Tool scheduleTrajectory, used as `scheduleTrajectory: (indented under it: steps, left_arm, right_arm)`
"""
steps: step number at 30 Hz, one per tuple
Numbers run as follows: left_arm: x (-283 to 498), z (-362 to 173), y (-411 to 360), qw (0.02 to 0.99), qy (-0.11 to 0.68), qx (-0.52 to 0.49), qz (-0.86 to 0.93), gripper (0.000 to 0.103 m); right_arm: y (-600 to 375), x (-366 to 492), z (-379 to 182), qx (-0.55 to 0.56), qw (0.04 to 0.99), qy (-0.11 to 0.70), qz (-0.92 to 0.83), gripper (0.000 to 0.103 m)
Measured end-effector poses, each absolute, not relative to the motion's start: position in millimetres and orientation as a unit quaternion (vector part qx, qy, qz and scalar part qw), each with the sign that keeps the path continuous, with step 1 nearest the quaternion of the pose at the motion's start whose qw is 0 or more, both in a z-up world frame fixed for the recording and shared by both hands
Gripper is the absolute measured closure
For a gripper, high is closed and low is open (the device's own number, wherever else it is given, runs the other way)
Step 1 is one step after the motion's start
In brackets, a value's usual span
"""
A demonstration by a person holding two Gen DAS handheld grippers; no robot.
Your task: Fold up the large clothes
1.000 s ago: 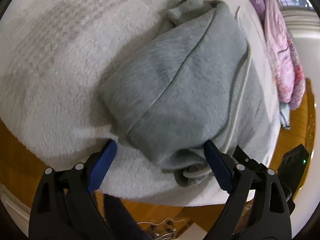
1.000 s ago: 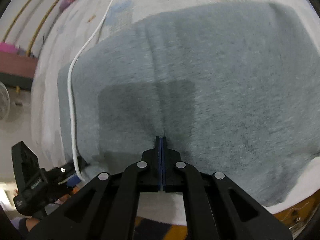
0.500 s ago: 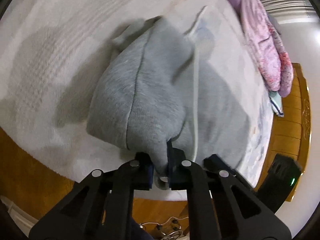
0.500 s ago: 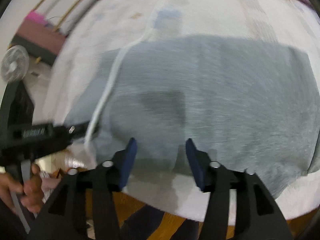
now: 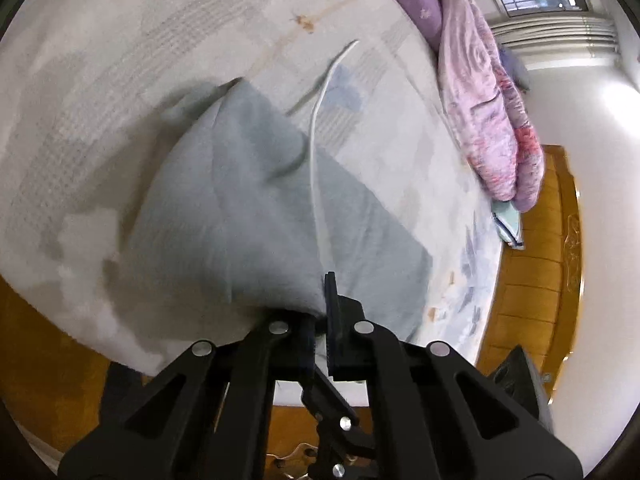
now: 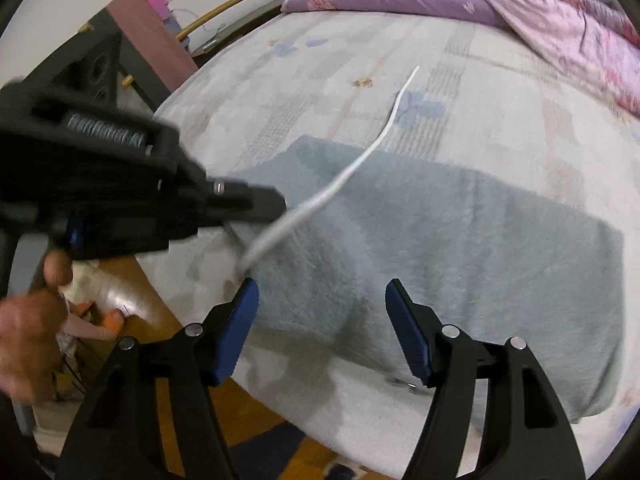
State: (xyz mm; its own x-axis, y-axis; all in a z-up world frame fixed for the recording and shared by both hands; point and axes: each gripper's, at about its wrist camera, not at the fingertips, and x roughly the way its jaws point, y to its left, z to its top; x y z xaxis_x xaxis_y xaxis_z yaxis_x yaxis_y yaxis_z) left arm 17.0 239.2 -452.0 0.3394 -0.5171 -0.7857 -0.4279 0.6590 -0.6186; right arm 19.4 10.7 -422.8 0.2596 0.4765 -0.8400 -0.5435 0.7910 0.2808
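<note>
A grey hooded sweatshirt (image 5: 248,208) lies on the bed near its front edge, with a white drawstring (image 5: 316,152) trailing toward the far side. My left gripper (image 5: 318,312) is shut on a bunched part of the sweatshirt and lifts it off the bed. In the right wrist view the sweatshirt (image 6: 460,248) lies flat, the drawstring (image 6: 360,160) runs up from it, and the left gripper (image 6: 260,200) shows at the left edge of the cloth. My right gripper (image 6: 322,312) is open and empty just above the sweatshirt's near edge.
The bed's pale patterned sheet (image 5: 160,40) spreads around the sweatshirt. A pink and purple quilt (image 5: 484,92) is piled along the far right side, also in the right wrist view (image 6: 540,12). Wooden floor (image 5: 532,280) lies beyond the bed's edge.
My left gripper closed on the sweatshirt's bunched part and pulled it up and back. My right gripper let go of the cloth, opened wide and drew back.
</note>
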Motion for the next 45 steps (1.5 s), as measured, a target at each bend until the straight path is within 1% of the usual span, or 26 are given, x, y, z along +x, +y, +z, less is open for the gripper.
scheduleTrajectory:
  steps: [2,7,8,9,10,11,14,15,16,17,20,21,22,23,24,25,27,29,31,34,39,41,42,43,44,45]
  left_arm:
    - [21,-454,234,0.712,0.587,-0.385,-0.031,0.1]
    - [9,-469,247,0.7,0.59,-0.401,0.012,0.098]
    - [4,-474,250,0.698,0.596,-0.397,0.023,0.091]
    - [-2,-481,254,0.69,0.605,-0.396,0.028,0.087]
    - [-10,-491,260,0.682,0.613,-0.397,0.035,0.074]
    - [-15,-498,263,0.677,0.616,-0.4,0.041,0.065]
    - [-35,-533,278,0.659,0.623,-0.414,0.077,0.063]
    - [-38,-539,280,0.654,0.623,-0.422,0.084,0.059]
    - [-42,-546,282,0.651,0.622,-0.426,0.088,0.048]
    - [-43,-550,283,0.652,0.624,-0.42,0.095,0.04]
    - [-43,-562,286,0.653,0.624,-0.42,0.092,0.04]
    - [-42,-565,286,0.654,0.623,-0.419,0.087,0.042]
    - [-41,-565,287,0.659,0.622,-0.414,0.085,0.058]
    - [-39,-564,285,0.664,0.621,-0.409,0.075,0.077]
    - [-34,-560,283,0.67,0.619,-0.405,0.06,0.092]
    - [-30,-554,281,0.679,0.619,-0.391,0.057,0.093]
    - [-24,-533,277,0.699,0.609,-0.373,0.036,0.094]
    - [-20,-516,277,0.707,0.597,-0.379,0.019,0.094]
    - [-20,-503,279,0.711,0.591,-0.381,0.009,0.094]
    - [-21,-498,285,0.702,0.584,-0.407,0.004,0.094]
    - [-27,-508,289,0.673,0.579,-0.46,0.001,0.094]
    - [-25,-510,287,0.663,0.578,-0.475,0.001,0.094]
    - [-25,-510,284,0.661,0.578,-0.479,0.002,0.093]
    - [-24,-509,282,0.658,0.574,-0.486,0.003,0.091]
    - [-27,-507,286,0.652,0.567,-0.503,0.007,0.085]
    - [-28,-506,287,0.646,0.56,-0.519,0.006,0.079]
  right_arm:
    - [11,20,-421,-0.037,0.794,0.514,0.322,0.035]
    - [21,19,-436,-0.036,0.77,0.539,0.338,0.034]
    - [21,20,-440,-0.029,0.769,0.544,0.335,0.034]
    - [19,19,-443,-0.02,0.768,0.548,0.33,0.034]
    - [19,19,-444,-0.014,0.767,0.551,0.327,0.034]
    - [19,19,-448,-0.006,0.764,0.557,0.326,0.034]
    - [24,16,-458,-0.009,0.755,0.568,0.327,0.034]
    - [27,14,-461,-0.016,0.75,0.573,0.33,0.034]
    - [29,11,-463,-0.021,0.748,0.574,0.333,0.034]
    - [32,9,-465,-0.024,0.745,0.575,0.338,0.034]
    - [42,-1,-468,-0.039,0.742,0.57,0.35,0.034]
    - [47,-3,-470,-0.044,0.741,0.57,0.351,0.034]
    - [51,-4,-472,-0.049,0.742,0.57,0.35,0.034]
    - [55,-5,-474,-0.054,0.742,0.569,0.351,0.034]
    - [61,-7,-476,-0.063,0.745,0.564,0.352,0.034]
    - [67,-9,-477,-0.072,0.746,0.561,0.352,0.034]
    - [78,-13,-481,-0.097,0.749,0.552,0.354,0.034]
    - [85,-16,-481,-0.114,0.758,0.539,0.35,0.034]
    - [90,-14,-479,-0.116,0.768,0.527,0.346,0.027]
    - [99,-5,-480,-0.111,0.782,0.512,0.338,0.021]
    - [106,11,-496,-0.107,0.784,0.514,0.331,0.02]
    - [107,15,-502,-0.106,0.784,0.517,0.327,0.023]
    - [106,18,-505,-0.103,0.782,0.523,0.323,0.028]
    - [105,21,-507,-0.1,0.781,0.529,0.317,0.042]
    - [100,26,-507,-0.089,0.782,0.537,0.304,0.051]
    - [94,30,-507,-0.07,0.78,0.544,0.303,0.068]
